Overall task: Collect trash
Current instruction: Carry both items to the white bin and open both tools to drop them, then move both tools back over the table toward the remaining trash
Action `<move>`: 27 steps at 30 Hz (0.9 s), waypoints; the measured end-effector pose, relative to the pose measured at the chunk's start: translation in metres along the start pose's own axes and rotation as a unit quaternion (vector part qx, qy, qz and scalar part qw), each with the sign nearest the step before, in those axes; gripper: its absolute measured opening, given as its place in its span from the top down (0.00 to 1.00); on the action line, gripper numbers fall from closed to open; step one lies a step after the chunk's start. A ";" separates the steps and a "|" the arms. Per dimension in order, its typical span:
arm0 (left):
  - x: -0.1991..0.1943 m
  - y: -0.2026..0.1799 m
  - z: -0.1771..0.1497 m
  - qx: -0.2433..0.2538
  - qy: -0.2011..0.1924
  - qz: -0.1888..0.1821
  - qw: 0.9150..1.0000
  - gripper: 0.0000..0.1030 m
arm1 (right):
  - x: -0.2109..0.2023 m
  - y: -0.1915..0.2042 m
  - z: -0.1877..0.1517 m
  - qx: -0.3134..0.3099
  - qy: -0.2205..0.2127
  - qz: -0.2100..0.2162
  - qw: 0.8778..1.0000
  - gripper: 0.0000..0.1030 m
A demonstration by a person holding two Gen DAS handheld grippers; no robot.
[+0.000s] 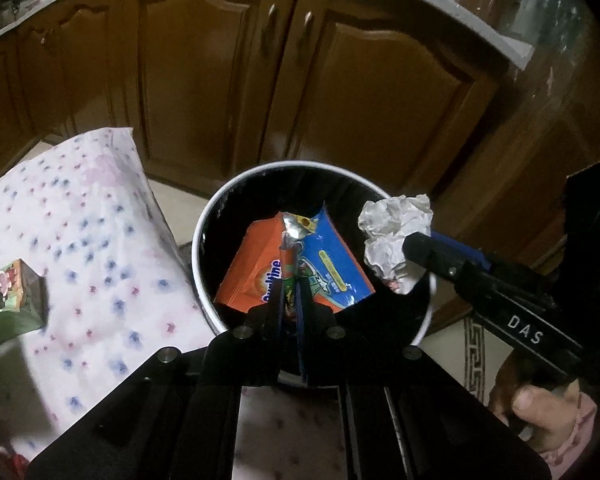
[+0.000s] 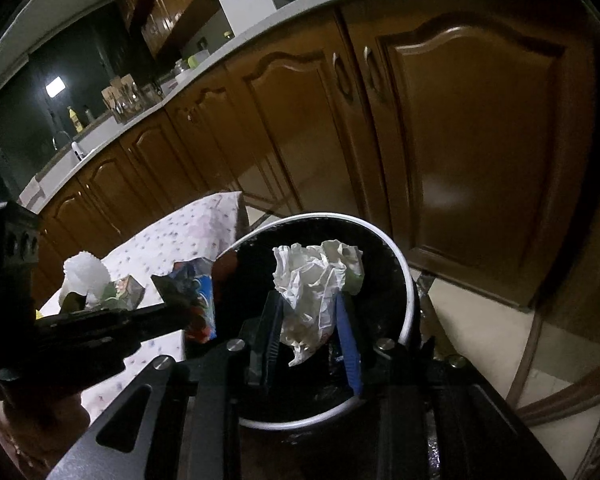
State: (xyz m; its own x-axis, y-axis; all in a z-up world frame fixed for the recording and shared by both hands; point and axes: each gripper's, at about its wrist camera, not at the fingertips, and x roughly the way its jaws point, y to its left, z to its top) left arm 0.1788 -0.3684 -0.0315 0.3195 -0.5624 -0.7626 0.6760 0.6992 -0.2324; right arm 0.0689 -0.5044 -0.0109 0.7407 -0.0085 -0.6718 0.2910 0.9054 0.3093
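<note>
**Both grippers over the bin, each carrying trash**

Left gripper is hanging over the open mouth of the black bin, white rim, standing on the floor in front of brown cabinet doors. Its fingers are sitting almost together, pinching a thin foil wrapper strip that is sticking up past the tips; silver torn end at the top. Down inside the bin, an orange packet and a blue packet are lying side by side, overlapping under the strip.

Right gripper is also pointing down over the bin. Its fingers are standing partly apart, clamped on a crumpled white paper ball; the ball is bulging above the tips and hanging below them, inside the rim line. From the left wrist view the same paper ball is sitting at the bin's right rim, at the end of the right gripper's black finger.

Table with spotted white cloth is just left of the bin, a small green carton lying on it. A person's hand is gripping the right tool's handle, pink sleeve at the wrist. Tiled floor beneath, patterned rug edge at right.
</note>
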 end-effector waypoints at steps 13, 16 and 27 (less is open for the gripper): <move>-0.031 0.026 -0.026 -0.054 -0.024 0.001 0.998 0.54 | -0.003 -0.005 -0.005 0.022 0.005 0.013 1.000 0.31; -0.046 0.035 -0.038 -0.069 -0.034 0.005 0.997 0.52 | -0.007 0.000 -0.006 0.019 -0.017 0.002 1.000 0.18; -0.118 0.071 -0.095 -0.108 -0.089 0.031 0.990 0.49 | -0.028 0.033 -0.022 0.039 -0.029 0.041 0.998 0.18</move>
State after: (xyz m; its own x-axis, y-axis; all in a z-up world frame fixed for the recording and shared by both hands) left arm 0.1259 -0.2105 -0.0159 0.4813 -0.5710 -0.6651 0.5000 0.8021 -0.3267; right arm 0.0444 -0.4647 0.0030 0.7976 0.0377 -0.6020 0.2726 0.8678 0.4155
